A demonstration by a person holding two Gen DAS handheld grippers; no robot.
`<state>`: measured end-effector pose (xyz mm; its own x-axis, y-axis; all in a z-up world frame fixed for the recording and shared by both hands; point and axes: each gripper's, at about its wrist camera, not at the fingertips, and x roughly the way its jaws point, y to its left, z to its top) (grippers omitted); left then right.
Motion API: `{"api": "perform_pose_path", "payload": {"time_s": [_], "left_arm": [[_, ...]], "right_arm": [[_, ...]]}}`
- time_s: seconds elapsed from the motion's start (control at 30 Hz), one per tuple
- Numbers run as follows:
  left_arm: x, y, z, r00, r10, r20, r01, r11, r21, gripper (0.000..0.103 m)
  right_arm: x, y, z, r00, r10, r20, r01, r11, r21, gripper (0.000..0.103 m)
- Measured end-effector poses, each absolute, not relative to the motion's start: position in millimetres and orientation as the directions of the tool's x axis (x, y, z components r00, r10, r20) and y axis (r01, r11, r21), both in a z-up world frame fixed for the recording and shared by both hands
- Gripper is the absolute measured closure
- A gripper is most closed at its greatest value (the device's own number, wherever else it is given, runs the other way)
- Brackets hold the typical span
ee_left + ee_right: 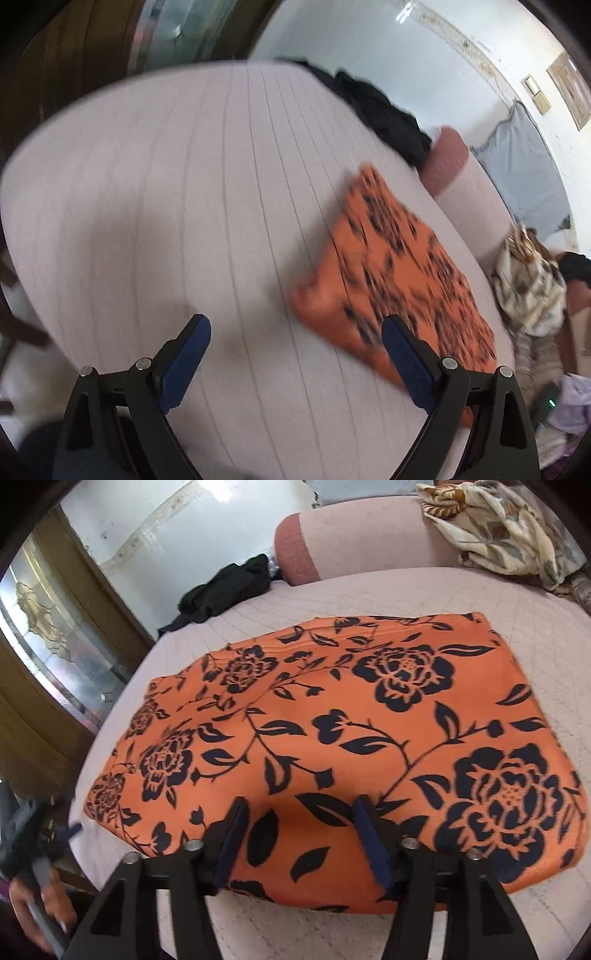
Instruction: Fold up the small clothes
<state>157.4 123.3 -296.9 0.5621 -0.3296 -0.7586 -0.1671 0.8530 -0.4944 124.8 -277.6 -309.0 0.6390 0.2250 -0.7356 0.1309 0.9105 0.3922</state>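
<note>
An orange garment with a black flower print [332,738] lies folded flat on the pale quilted bed cover [535,627]. My right gripper [301,805] hovers over its near edge, jaws open, with the cloth beneath them and nothing pinched. In the left wrist view the same garment [399,266] is blurred and lies to the right. My left gripper [295,319] stands wide open over bare bed cover [166,203], its right finger overlapping the garment's near corner. In the right wrist view, the left gripper [70,830] is a blur at the lower left, held by a hand [22,904].
A crumpled black garment [225,587] lies at the bed's far side. A pink bolster [354,546] and a cream floral blanket [498,528] sit behind the orange garment. A wooden door with glass [55,664] stands to the left, past the bed's edge.
</note>
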Motion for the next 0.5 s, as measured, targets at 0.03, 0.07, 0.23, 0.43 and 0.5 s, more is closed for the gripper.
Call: {"api": "perform_pose_path", "payload": {"time_s": [0.03,0.07,0.23,0.43,0.5], "left_arm": [[155.5,116.8,-302.0,0.539,-0.352,-0.765,-0.176,0.842,-0.511,0.009],[160.7,111.0,-306.9,0.527,-0.361,-0.770,-0.183,0.836,-0.517,0.009],[173.4,77.8,-307.3,0.524,-0.354,-0.775,-0.185,0.840,-0.510,0.010],[202.0,58.1,-305.8,0.547,-0.377,-0.748,-0.182,0.818,-0.546,0.014],[208.8,60.9,-305.9,0.564,-0.388,-0.729,-0.189,0.799,-0.571,0.029]], "right_arm": [[126.0,-275.3,-310.3,0.645,0.217,-0.733,0.121,0.918,0.378,0.035],[126.5,-271.2,-312.1,0.647,0.205,-0.734,0.114,0.926,0.359,0.034],[120.9,-261.8,-310.1,0.649,0.174,-0.741,0.076,0.954,0.290,0.030],[123.3,-289.9,-311.5,0.648,0.308,-0.697,0.124,0.860,0.495,0.030],[124.3,-298.7,-313.3,0.650,0.347,-0.676,0.146,0.816,0.559,0.030]]}}
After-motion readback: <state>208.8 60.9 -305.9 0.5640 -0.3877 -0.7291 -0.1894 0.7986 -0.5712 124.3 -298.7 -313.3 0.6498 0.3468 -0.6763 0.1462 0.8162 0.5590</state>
